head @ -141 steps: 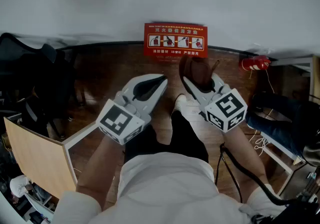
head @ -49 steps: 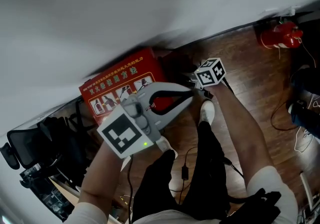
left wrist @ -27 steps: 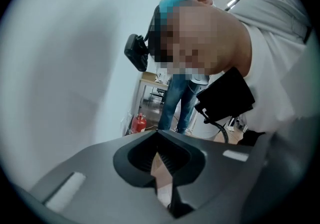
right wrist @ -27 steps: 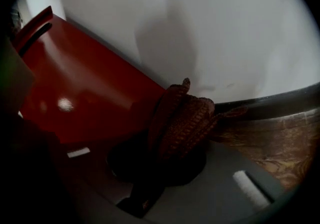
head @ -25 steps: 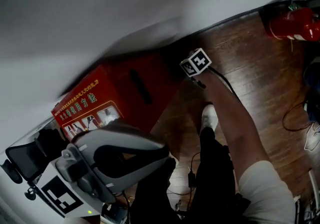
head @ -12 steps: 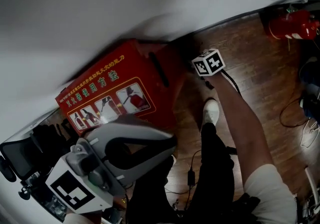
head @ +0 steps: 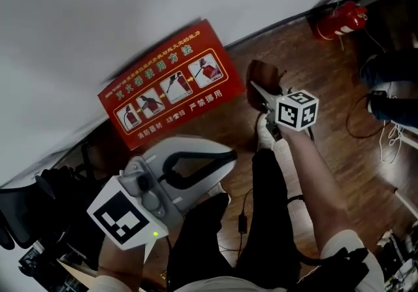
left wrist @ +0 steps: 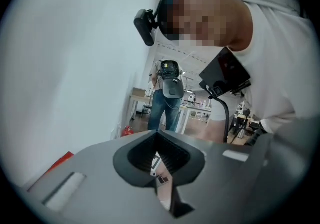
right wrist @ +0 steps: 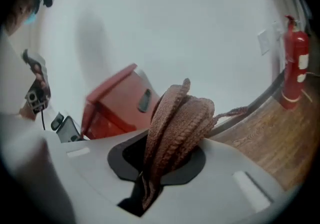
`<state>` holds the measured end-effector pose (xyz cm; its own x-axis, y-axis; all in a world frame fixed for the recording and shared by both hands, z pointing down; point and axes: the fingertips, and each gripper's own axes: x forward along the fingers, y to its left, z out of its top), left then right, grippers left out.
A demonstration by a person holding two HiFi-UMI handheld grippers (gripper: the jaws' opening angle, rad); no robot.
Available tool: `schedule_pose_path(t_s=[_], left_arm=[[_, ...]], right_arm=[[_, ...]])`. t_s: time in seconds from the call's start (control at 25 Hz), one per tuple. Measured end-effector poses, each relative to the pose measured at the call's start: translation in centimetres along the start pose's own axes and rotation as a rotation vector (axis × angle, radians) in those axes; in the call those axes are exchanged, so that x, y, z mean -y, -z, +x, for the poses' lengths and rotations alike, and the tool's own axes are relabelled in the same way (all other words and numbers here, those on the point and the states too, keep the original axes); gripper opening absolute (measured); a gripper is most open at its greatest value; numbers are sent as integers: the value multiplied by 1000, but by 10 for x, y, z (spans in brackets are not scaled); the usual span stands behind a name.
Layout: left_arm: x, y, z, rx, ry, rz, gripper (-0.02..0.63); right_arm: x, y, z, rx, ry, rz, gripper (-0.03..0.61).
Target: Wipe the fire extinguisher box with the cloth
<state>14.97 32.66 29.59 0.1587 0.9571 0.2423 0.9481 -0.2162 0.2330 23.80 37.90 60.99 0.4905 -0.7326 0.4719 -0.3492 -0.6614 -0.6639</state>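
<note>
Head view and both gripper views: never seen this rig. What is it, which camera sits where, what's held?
No robot: a person holds a hand-held gripper in each hand. The head view comes from a camera on their head, looking down past arms and legs. Each gripper view comes from a camera riding on that gripper, looking along its jaws. The left hand-held gripper has its jaws together on nothing. The right hand-held gripper is clamped on a brown cloth. On the wooden floor by the wall sit the red fire extinguisher box and, farther along, a fire extinguisher.
</note>
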Motion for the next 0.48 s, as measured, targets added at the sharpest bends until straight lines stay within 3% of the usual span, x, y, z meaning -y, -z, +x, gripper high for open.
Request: schedule_pose_path(t_s=[0.28, 0.48], left_arm=[[69, 13, -68, -16, 23, -26, 0], [76, 20, -91, 2, -17, -56, 0]], right_arm=[[-123, 9, -45, 264, 33, 189, 46], [-156, 12, -35, 436, 26, 429, 46]])
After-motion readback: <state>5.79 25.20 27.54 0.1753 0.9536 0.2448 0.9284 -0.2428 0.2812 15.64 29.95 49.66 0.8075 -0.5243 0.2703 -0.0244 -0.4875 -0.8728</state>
